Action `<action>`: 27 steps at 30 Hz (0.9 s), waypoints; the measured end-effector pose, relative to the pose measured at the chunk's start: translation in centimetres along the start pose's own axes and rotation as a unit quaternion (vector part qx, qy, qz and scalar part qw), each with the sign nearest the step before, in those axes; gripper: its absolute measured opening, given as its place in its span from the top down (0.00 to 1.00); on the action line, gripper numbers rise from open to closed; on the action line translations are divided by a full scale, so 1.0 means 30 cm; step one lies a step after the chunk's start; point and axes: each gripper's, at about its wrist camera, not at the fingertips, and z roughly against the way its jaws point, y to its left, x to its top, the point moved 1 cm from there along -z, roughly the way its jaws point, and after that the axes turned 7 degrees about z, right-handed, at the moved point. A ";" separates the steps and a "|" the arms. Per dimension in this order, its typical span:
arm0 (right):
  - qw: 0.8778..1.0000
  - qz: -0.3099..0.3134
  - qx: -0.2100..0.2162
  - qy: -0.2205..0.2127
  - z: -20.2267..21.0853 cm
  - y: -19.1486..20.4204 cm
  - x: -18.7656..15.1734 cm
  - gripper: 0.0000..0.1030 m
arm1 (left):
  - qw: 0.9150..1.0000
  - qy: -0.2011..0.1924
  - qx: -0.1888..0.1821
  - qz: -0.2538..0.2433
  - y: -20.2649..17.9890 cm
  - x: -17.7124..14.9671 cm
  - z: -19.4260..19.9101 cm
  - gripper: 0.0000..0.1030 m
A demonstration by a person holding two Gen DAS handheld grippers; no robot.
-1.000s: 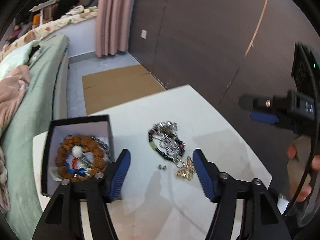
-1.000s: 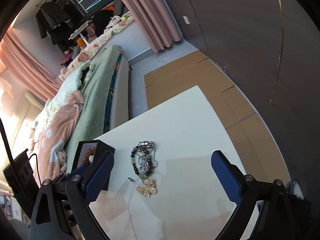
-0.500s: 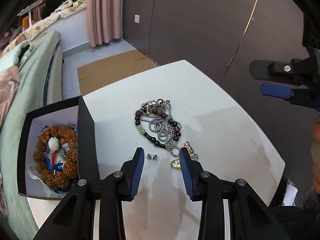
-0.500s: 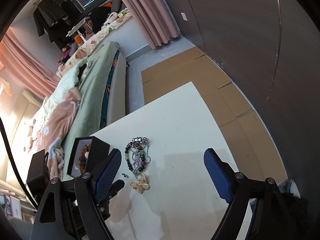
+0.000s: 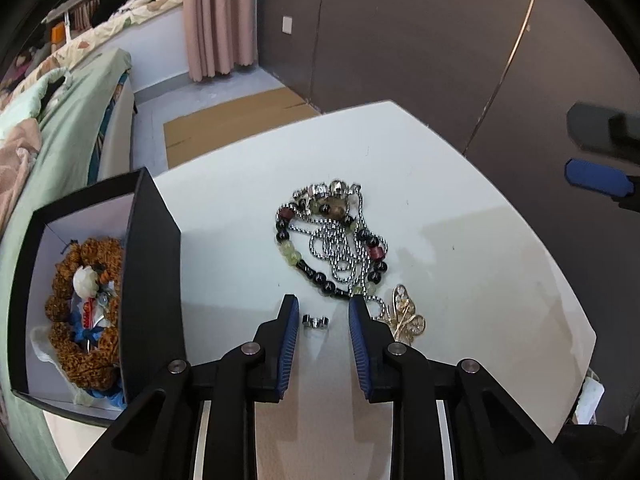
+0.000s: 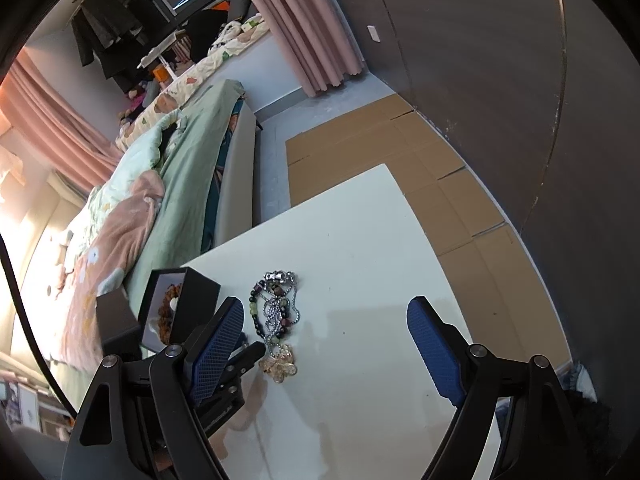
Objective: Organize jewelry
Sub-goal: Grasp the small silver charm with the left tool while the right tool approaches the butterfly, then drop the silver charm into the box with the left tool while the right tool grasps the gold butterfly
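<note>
A small silver ring lies on the white table. My left gripper is low over it, jaws partly open on either side, not touching it. Behind it lies a tangle of bead bracelet and silver chain, with a gold brooch to the right. A black box at the left holds a brown bead bracelet. My right gripper is wide open and empty above the table; the pile and brooch show below it.
A bed with green and pink bedding runs along the table's left side. Flat cardboard lies on the floor beyond the table. A dark wall stands behind and to the right.
My left gripper has moved forward and down to the ring, and its jaws have narrowed from wide open to a small gap around it. My right gripper has drifted slightly, still open.
</note>
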 end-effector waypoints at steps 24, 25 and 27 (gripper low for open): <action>0.981 0.152 -0.019 0.120 -0.231 0.205 -0.113 0.27 | 0.993 -0.080 -0.035 0.077 0.200 0.052 0.279 0.87; 0.979 0.158 -0.021 0.124 -0.240 0.216 -0.119 0.28 | 0.993 -0.084 -0.034 0.081 0.212 0.054 0.290 0.87; 0.976 0.171 -0.025 0.130 -0.255 0.234 -0.130 0.28 | 0.992 -0.088 -0.035 0.082 0.228 0.055 0.305 0.87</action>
